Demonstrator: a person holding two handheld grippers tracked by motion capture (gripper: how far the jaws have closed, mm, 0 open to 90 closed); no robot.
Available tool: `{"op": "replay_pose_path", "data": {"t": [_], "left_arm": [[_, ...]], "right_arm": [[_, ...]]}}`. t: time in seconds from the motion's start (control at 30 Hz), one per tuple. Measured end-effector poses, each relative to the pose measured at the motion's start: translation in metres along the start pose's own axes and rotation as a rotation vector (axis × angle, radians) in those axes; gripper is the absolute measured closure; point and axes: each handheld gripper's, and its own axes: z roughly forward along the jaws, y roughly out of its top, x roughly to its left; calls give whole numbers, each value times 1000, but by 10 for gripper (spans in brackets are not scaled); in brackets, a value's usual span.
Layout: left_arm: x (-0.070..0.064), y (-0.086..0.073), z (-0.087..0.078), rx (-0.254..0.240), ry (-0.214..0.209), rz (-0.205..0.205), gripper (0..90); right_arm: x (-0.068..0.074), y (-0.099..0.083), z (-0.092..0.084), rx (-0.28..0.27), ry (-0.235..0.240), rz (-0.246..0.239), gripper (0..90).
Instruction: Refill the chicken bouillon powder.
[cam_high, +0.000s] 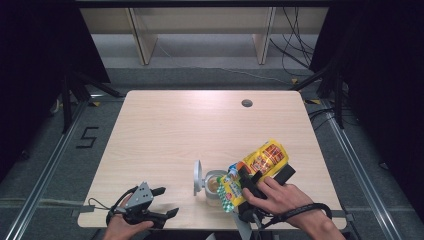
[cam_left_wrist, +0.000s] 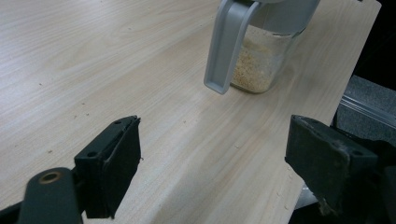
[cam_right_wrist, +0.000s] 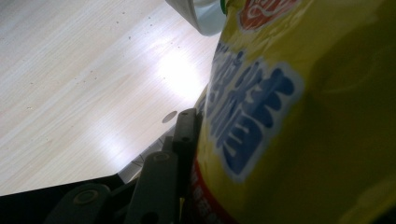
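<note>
Clamping the soft, crinkly yellow bag (cam_high: 264, 159) mid-body with my right hand-held gripper (cam_high: 248, 184), I tip it over the jar (cam_high: 215, 187); left hand-held gripper (cam_high: 162, 202) waits, jaws apart.

High cam is looking forward and down over the whole tabletop (cam_high: 165, 130), left tool (cam_left_wrist: 212, 154) cam is sitting low, facing along the wood at the nearby jar (cam_left_wrist: 261, 60), right tool (cam_right_wrist: 187, 140) cam is pressing up against the yellow bag (cam_right_wrist: 303, 116), all three sharing the jar area.
</note>
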Motion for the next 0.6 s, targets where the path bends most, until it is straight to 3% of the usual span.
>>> {"op": "replay_pose_path", "data": {"t": [0.07, 0.23, 0.37, 0.5, 0.53, 0.57, 0.6], "left_arm": [[0, 0, 0, -6, -3, -7, 175], [1, 1, 0, -5, -3, 23, 175], [0, 0, 0, -5, -3, -6, 175], [0, 0, 0, -7, -2, -1, 175], [0, 0, 0, -6, -2, 0, 175], [0, 0, 0, -4, -2, 2, 175], [0, 0, 0, 2, -1, 7, 175]], "right_arm": [[0, 0, 0, -2, 0, 0, 706], [0, 0, 0, 0, 3, 10, 706], [0, 0, 0, 2, 2, 13, 706], [1, 0, -1, -1, 3, 7, 707], [4, 0, -3, 9, 14, 50, 707], [4, 0, -3, 9, 14, 50, 707], [3, 0, -1, 6, 11, 12, 707]]}}
